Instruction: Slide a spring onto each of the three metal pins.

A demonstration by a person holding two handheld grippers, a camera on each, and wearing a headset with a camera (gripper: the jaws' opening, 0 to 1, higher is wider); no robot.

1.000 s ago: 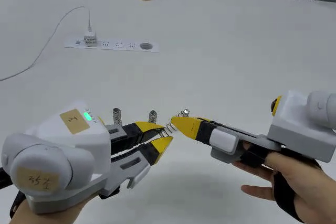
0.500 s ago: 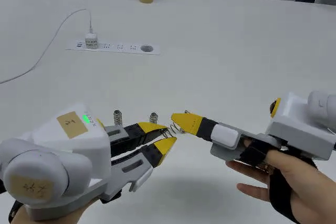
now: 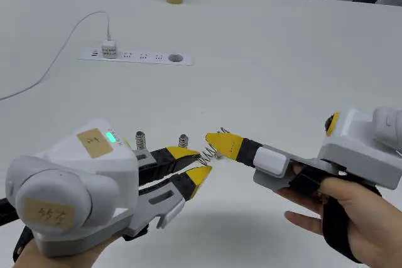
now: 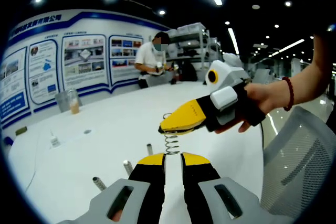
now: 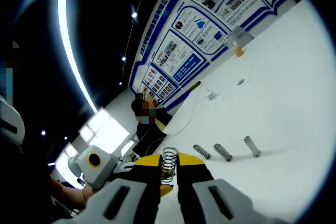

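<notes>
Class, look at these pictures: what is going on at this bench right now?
A person holds a hand-held gripper in each hand over a white table. The right hand-held gripper pinches a small coiled metal spring, its other end at the open yellow jaws of the left hand-held gripper. Two upright metal pins already wear springs; the third metal pin is bare.

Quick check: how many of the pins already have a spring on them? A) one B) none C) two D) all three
C: the right gripper view shows the first sprung pin and the second sprung pin beside one bare pin, with the loose spring held in the right gripper.
</notes>
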